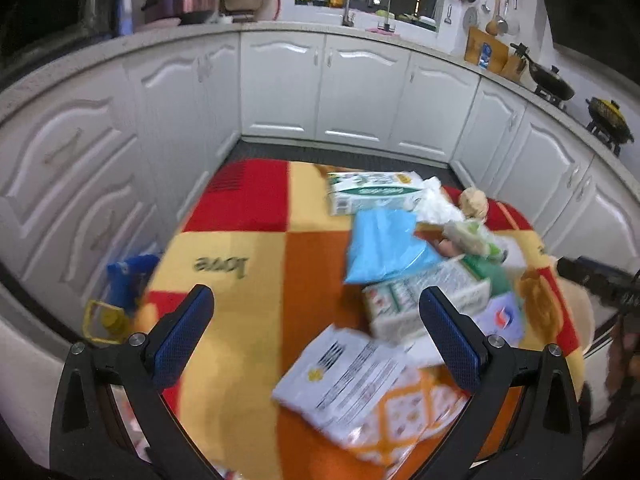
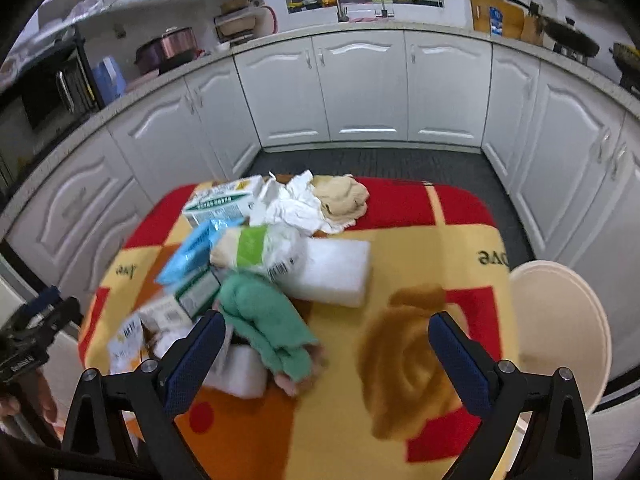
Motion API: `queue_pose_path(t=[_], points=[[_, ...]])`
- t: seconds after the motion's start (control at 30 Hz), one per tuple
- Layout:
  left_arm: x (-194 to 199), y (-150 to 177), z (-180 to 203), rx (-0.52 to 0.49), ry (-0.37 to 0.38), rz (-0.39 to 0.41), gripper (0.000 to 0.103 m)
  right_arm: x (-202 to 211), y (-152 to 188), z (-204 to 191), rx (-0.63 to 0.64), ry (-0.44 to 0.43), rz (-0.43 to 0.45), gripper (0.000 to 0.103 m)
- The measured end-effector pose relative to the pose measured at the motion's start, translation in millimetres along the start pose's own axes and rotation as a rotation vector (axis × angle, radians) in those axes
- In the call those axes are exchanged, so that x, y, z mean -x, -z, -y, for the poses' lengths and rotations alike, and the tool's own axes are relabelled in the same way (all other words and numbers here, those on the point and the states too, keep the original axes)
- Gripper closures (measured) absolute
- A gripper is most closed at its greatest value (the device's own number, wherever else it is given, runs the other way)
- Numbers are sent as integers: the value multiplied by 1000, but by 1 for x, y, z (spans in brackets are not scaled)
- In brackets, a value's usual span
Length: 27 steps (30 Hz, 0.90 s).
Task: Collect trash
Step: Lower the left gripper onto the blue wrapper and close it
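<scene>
A heap of trash lies on a table with a red, yellow and orange cloth (image 1: 256,240). It holds a green-and-white carton (image 1: 372,192), a blue packet (image 1: 384,244), a printed white wrapper (image 1: 344,380), crumpled white paper (image 2: 296,204), a white foam block (image 2: 332,272) and a green cloth (image 2: 264,316). My left gripper (image 1: 316,320) is open and empty above the near side of the heap. My right gripper (image 2: 326,340) is open and empty, over the cloth just right of the green cloth.
A cream round bin (image 2: 560,328) stands at the table's right edge. A blue and yellow spray bottle (image 1: 120,300) sits by the table's left edge. White kitchen cabinets (image 1: 360,88) surround the table on three sides, with dark floor (image 2: 372,164) between.
</scene>
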State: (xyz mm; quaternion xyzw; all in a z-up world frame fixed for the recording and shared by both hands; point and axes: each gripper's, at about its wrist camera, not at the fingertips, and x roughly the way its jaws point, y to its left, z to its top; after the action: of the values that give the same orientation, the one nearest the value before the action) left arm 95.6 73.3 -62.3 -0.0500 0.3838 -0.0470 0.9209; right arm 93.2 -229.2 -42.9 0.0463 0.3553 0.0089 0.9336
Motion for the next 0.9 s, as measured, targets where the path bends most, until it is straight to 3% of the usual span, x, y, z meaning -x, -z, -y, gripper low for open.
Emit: queue_pose_path(t=[0.2,0.33,0.63,0.7,0.73,0.9], points=[[-50,-36,17,1,75,-72,1,-32,-26,-11,-7,-88,-49,15],[-96,-54,19,38,115,-175,1,-56,-38,-19,14,-104,-82,19],[-144,-55,43,-69,106,-289,2,-76,-36,-10,33,-108,-128,22],[-148,-52,44,-95,101,-293,21,-78,-36,-6,19,-124,-137,22],[-148,-50,44,-107,105,-306,38,-79,-37,-5,17,-126,-138,22],[-128,-50,32,-90,133,-255,43,-83,-42,-13,30,-139,-134,22]])
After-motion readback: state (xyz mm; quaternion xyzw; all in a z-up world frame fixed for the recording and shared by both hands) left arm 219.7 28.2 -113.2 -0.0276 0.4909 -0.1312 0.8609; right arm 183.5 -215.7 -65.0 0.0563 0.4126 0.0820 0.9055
